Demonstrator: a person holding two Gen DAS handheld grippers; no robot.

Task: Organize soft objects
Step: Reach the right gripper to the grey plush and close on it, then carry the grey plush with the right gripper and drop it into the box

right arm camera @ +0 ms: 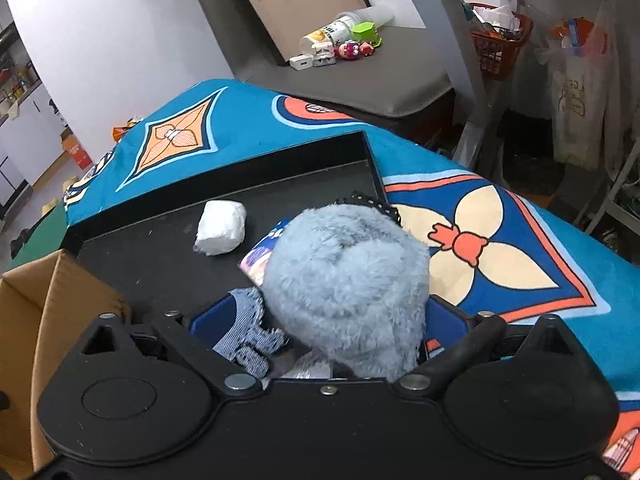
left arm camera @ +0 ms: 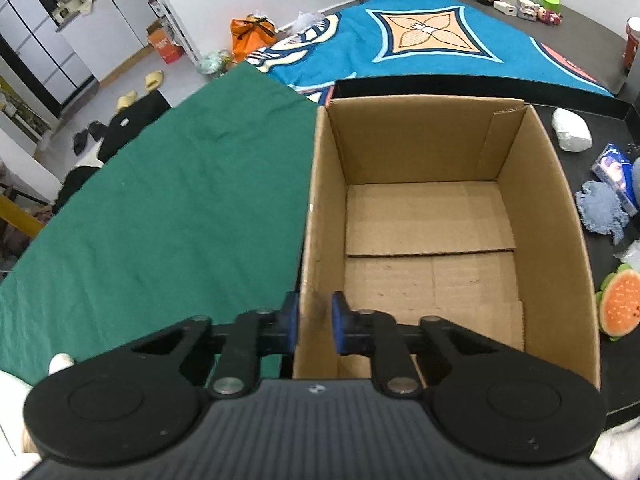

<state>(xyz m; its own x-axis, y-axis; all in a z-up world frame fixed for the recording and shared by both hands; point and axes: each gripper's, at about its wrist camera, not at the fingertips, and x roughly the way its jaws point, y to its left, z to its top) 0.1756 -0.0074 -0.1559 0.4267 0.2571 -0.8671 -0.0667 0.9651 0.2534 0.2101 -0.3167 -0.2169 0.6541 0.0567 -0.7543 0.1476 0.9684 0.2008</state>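
My left gripper [left arm camera: 316,320] is shut on the near left wall of an open, empty cardboard box [left arm camera: 552,216]; the wall stands between its blue pads. In the right wrist view a fluffy blue plush [right arm camera: 348,280] sits between the wide-apart fingers of my right gripper [right arm camera: 328,320], which is open. A frayed denim scrap [right arm camera: 250,338] lies between the left pad and the plush. Both rest in a black tray [right arm camera: 160,264], beside a white soft wad [right arm camera: 221,227] and a blue printed packet [right arm camera: 260,252].
The box [right arm camera: 60,292] stands left of the tray. A green cloth [left arm camera: 180,200] lies left of the box, with a blue patterned blanket [left arm camera: 400,40] behind. An orange burger-like toy [left arm camera: 620,306] sits right of the box. Small toys [right arm camera: 352,48] lie on a far grey surface.
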